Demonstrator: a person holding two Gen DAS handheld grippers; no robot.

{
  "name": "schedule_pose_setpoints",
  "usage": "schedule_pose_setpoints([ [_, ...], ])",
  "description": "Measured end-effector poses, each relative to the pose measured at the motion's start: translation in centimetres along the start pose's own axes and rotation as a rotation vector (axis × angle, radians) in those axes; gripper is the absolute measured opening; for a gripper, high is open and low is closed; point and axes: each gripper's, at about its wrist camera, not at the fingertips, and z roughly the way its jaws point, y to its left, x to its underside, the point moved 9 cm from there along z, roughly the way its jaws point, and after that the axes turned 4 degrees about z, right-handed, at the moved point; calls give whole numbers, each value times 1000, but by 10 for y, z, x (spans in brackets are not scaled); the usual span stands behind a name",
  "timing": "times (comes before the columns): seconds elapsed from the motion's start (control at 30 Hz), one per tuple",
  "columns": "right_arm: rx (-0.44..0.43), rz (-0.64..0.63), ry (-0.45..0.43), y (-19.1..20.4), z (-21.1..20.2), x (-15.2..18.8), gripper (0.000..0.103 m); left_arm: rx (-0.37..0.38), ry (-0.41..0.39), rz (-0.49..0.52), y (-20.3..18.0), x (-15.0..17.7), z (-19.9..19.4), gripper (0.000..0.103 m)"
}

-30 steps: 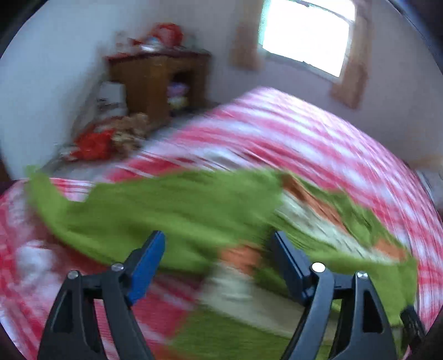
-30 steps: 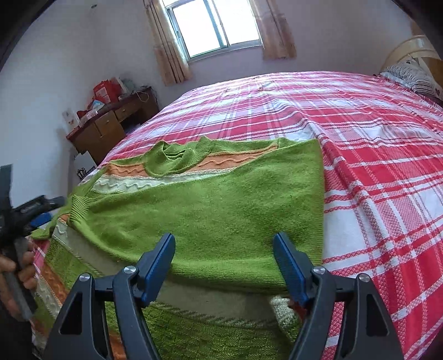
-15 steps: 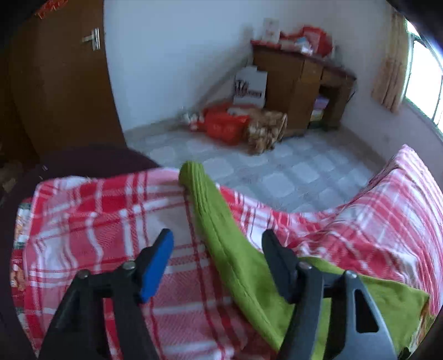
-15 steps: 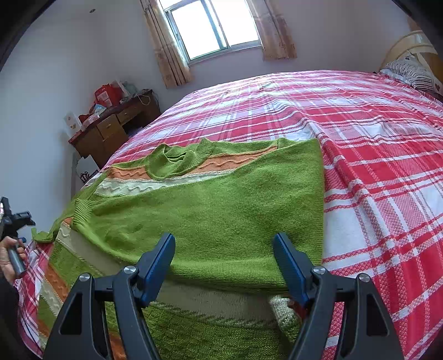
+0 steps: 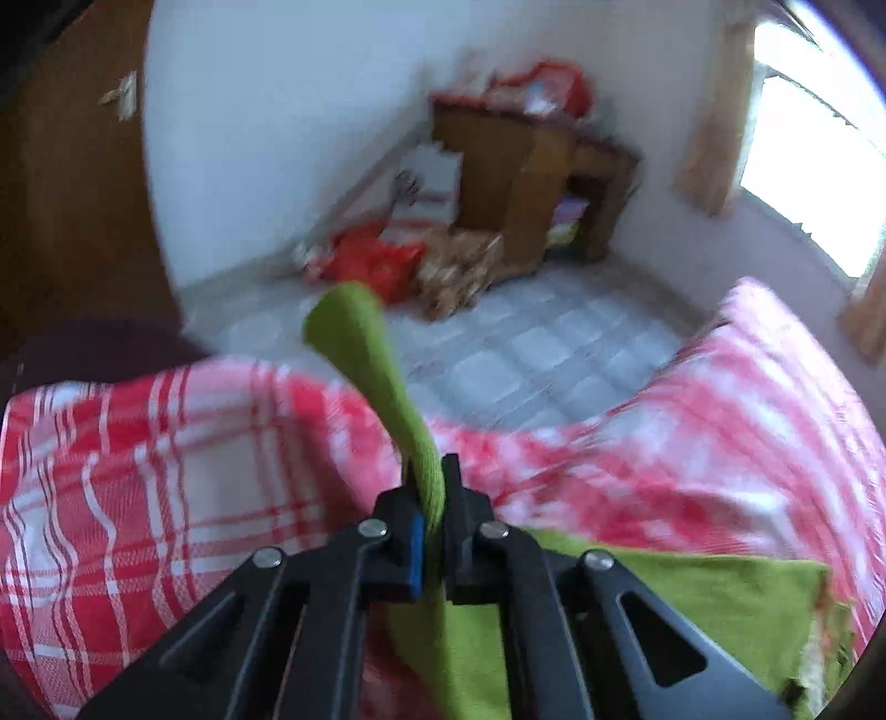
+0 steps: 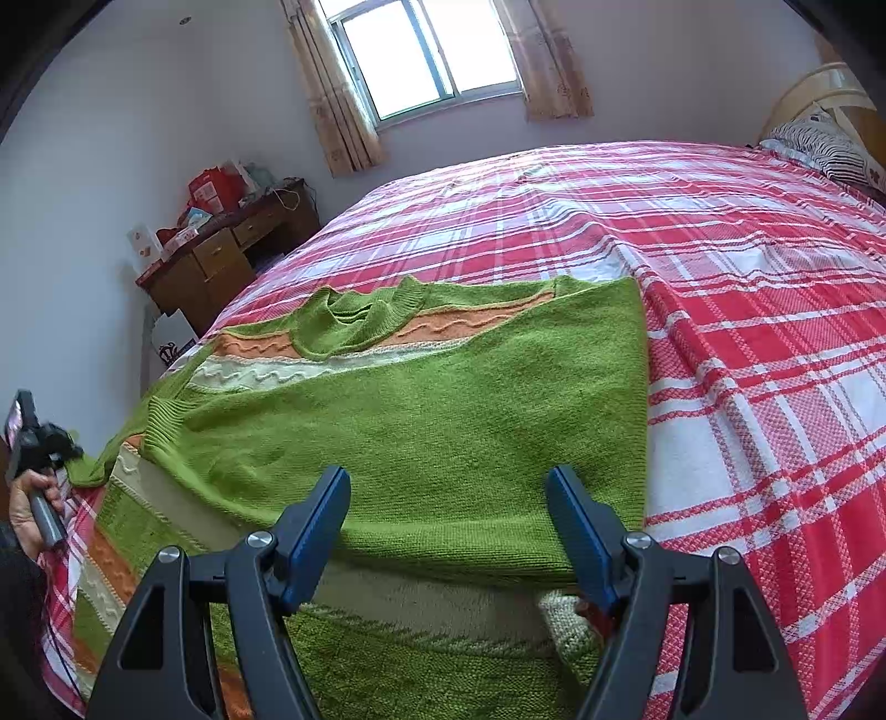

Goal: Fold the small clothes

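Left gripper (image 5: 429, 498) pinches the green knit sweater's long sleeve (image 5: 387, 399), cuff sticking out past its tips. Right gripper (image 6: 448, 531) spread, empty, over the sweater (image 6: 421, 421) on the red plaid bedspread (image 6: 747, 332). Right side looks folded in; left sleeve fold and later folds remain.

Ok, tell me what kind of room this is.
Almost certainly a home bedroom: a wide bed under a red plaid cover, a striped pillow by its headboard, a cluttered wooden desk against the wall, and a curtained window.
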Motion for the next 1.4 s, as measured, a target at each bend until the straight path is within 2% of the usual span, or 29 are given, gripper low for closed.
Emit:
schedule_pose_setpoints([
  [0.1,0,0,0,-1,0,0,74,125,-124,114,-56,-10,-54,4],
  [0.13,-1,1,-1,-1,0,0,74,187,-160,167,-82,-7,-75,4],
  [0.23,-2,2,-2,0,0,0,74,351,-234,333,-159,19,-130,4],
  [0.3,-2,2,-1,0,0,0,74,439,-233,428,-201,51,-154,4],
  [0.4,-3,2,-1,-1,0,0,74,552,-189,565,-260,121,-178,4],
  [0.57,-9,7,-3,0,0,0,74,580,-75,718,-308,201,-166,4],
  [0.67,-11,9,-4,0,-1,0,74,557,-4,769,-311,233,-164,9],
  [0.7,-11,9,-4,0,0,-1,74,556,21,768,-306,236,-164,17],
  [0.77,-9,7,-3,-1,-1,0,74,593,53,745,-291,237,-172,39],
  [0.8,-6,6,-2,0,0,-1,74,601,49,725,-281,231,-176,60],
  [0.83,-5,6,-2,-1,-1,0,74,596,30,704,-267,232,-179,73],
  [0.87,-5,7,0,-1,0,0,74,579,10,681,-256,226,-178,77],
  [0.97,-8,14,13,-1,0,-1,74,539,-25,611,-219,208,-174,78],
  [1.07,-20,24,60,1,0,-5,74,441,-35,553,-185,193,-151,78],
  [1.17,-151,87,66,24,-15,-21,74,390,-8,453,-159,186,-125,78],
  [1.23,-219,110,50,52,-23,-39,74,409,63,382,-151,193,-107,79],
  [1.33,-255,64,69,96,-13,-55,74,440,43,377,-155,194,-113,85],
  [1.4,-238,6,97,127,9,-60,74,441,42,392,-159,197,-115,90],
])
